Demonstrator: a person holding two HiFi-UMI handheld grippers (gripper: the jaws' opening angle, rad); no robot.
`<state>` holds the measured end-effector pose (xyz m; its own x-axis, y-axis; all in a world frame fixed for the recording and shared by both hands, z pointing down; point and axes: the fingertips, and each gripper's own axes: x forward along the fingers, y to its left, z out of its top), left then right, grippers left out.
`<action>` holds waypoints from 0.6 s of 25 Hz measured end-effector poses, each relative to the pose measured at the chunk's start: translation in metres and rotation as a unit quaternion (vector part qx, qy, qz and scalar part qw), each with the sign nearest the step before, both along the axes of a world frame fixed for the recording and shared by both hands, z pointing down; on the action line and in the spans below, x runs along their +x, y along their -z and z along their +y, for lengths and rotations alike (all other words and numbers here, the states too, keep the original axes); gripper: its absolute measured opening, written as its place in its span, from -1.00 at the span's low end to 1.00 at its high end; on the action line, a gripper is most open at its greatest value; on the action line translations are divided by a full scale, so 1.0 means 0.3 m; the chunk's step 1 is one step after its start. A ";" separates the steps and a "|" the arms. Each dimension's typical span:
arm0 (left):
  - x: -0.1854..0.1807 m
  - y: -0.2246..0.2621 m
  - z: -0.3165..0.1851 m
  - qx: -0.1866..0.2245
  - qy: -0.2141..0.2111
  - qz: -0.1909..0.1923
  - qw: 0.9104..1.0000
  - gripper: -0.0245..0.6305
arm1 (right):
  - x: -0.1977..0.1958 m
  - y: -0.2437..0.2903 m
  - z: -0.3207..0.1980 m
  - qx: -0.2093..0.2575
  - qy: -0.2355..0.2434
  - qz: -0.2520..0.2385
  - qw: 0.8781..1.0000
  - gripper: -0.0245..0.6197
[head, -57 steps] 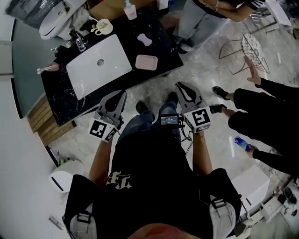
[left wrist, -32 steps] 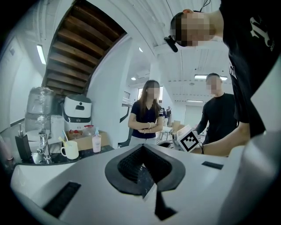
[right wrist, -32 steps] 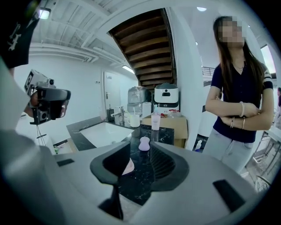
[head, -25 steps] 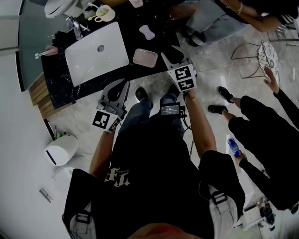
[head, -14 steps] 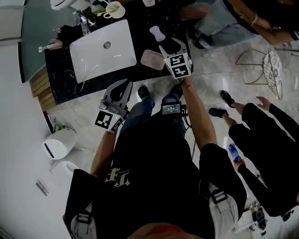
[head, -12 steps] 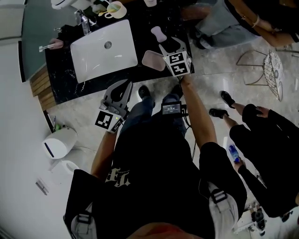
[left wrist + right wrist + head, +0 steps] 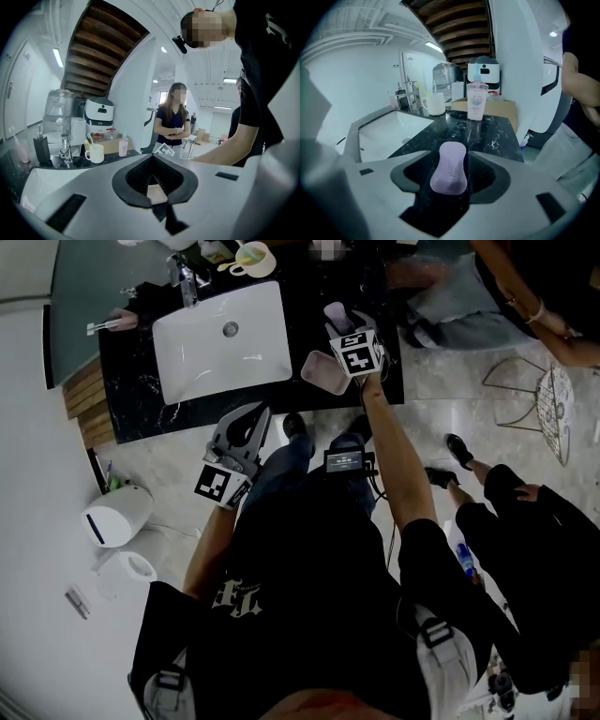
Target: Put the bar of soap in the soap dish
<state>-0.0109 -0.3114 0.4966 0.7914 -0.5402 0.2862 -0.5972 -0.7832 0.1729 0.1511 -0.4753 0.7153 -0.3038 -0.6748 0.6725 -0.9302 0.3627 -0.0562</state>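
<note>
The lilac bar of soap (image 7: 450,168) lies flat on the black counter (image 7: 497,136), between the jaws of my right gripper (image 7: 449,151). Those jaws are opening, and a gap shows on each side of the bar. In the head view that gripper (image 7: 339,324) reaches over the counter's right end, with the soap (image 7: 335,310) just beyond its marker cube. The empty pink soap dish (image 7: 317,373) sits nearer the counter's front edge, left of the right arm. My left gripper (image 7: 262,411) hangs shut below the counter's front edge. The dish (image 7: 155,193) shows through its jaw loop (image 7: 151,157).
A white sink basin (image 7: 223,343) fills the counter's left half, with a tap (image 7: 186,279) and a mug (image 7: 251,259) behind it. A pink bottle (image 7: 476,105) stands beyond the soap. People stand to the right, and a white bin (image 7: 111,521) is on the floor.
My right gripper has reached further over the counter, from beside the dish to the soap, and its jaws have widened. The left gripper has shifted only slightly.
</note>
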 end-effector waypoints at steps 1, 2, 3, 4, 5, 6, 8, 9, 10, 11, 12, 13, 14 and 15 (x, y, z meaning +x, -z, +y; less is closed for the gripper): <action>-0.008 -0.005 -0.007 -0.002 0.002 -0.002 1.000 -0.90 | -0.003 -0.012 -0.009 -0.007 -0.001 0.003 1.000 -0.22; -0.015 -0.009 -0.015 -0.002 0.004 -0.003 1.000 -0.90 | -0.003 -0.022 -0.020 -0.013 -0.002 0.007 1.000 -0.22; -0.020 -0.011 -0.028 -0.001 0.007 -0.003 1.000 -0.90 | -0.001 -0.031 -0.034 -0.019 -0.003 0.011 1.000 -0.22; -0.025 -0.010 -0.040 0.002 0.010 0.000 1.000 -0.90 | 0.000 -0.038 -0.048 -0.025 -0.005 0.015 1.000 -0.22; -0.031 -0.006 -0.046 0.003 0.012 0.003 1.000 -0.90 | -0.003 -0.048 -0.052 -0.032 -0.005 0.018 0.999 -0.22; -0.040 -0.005 -0.046 0.001 0.015 0.003 1.000 -0.90 | -0.011 -0.063 -0.044 -0.042 -0.004 0.021 0.999 -0.23; -0.058 -0.011 -0.050 -0.006 0.020 0.000 1.000 -0.90 | -0.025 -0.092 -0.028 -0.063 -0.001 0.025 0.998 -0.23; -0.062 -0.011 -0.060 -0.007 0.022 0.000 1.000 -0.90 | -0.026 -0.096 -0.031 -0.068 -0.001 0.025 0.997 -0.23; -0.065 -0.010 -0.070 -0.006 0.024 0.001 1.000 -0.90 | -0.025 -0.095 -0.036 -0.069 -0.001 0.025 0.997 -0.23; -0.067 -0.010 -0.076 -0.005 0.025 0.002 1.000 -0.90 | -0.023 -0.093 -0.039 -0.069 -0.002 0.026 0.997 -0.23; -0.069 -0.009 -0.080 -0.004 0.026 0.003 1.000 -0.90 | -0.022 -0.091 -0.040 -0.069 -0.002 0.027 0.997 -0.23; -0.071 -0.009 -0.082 -0.003 0.027 0.004 1.000 -0.90 | -0.021 -0.090 -0.041 -0.068 -0.001 0.028 0.997 -0.23; -0.072 -0.009 -0.082 -0.002 0.027 0.005 1.000 -0.90 | -0.021 -0.091 -0.041 -0.068 0.000 0.028 0.997 -0.23; -0.074 -0.008 -0.081 -0.002 0.029 0.006 1.000 -0.90 | -0.020 -0.092 -0.040 -0.067 0.000 0.027 0.997 -0.23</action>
